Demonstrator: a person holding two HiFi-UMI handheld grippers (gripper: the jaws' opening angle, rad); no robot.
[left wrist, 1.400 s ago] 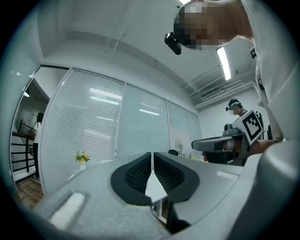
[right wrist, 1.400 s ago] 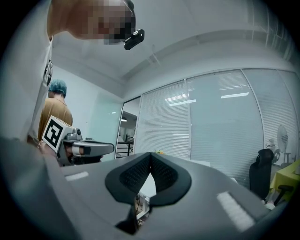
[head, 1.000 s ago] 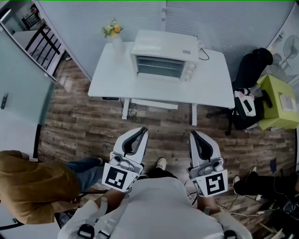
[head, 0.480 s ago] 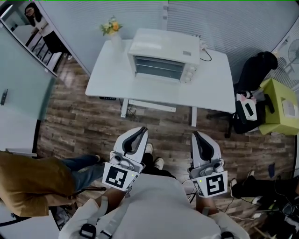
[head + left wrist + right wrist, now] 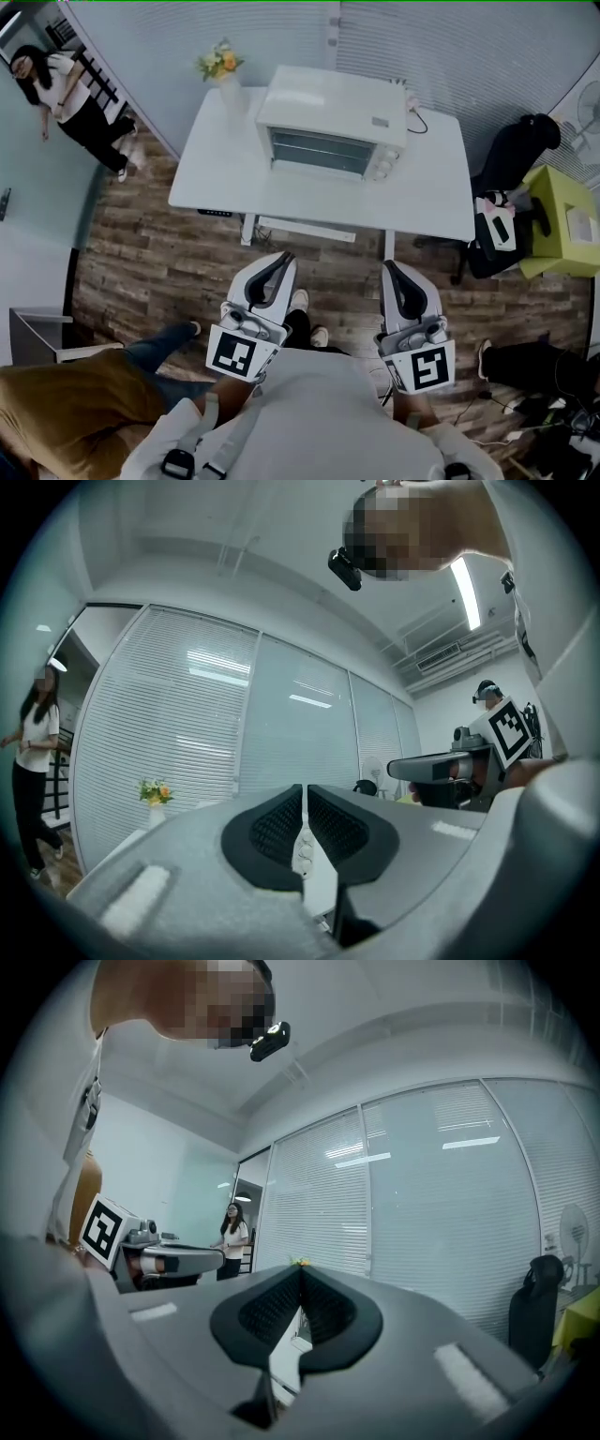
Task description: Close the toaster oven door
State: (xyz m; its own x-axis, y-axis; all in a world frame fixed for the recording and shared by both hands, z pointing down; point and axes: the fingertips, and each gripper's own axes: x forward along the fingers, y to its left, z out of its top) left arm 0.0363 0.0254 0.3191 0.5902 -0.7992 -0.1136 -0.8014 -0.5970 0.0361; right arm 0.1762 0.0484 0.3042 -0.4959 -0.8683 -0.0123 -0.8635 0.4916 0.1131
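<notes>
Toaster oven (image 5: 333,111), white, standing on white table (image 5: 431,187) beside flower vase (image 5: 228,89), well ahead of left gripper (image 5: 283,259) and right gripper (image 5: 386,268), both empty, jaws pressed together, above wood floor (image 5: 159,253).

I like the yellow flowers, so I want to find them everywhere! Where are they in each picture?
Head view: the flowers are top left, on the white table's back corner, beside the toaster oven.
Left gripper view: low left.
Right gripper view: tiny, low centre.
Shared landmark: the striped blinds behind them.
</notes>
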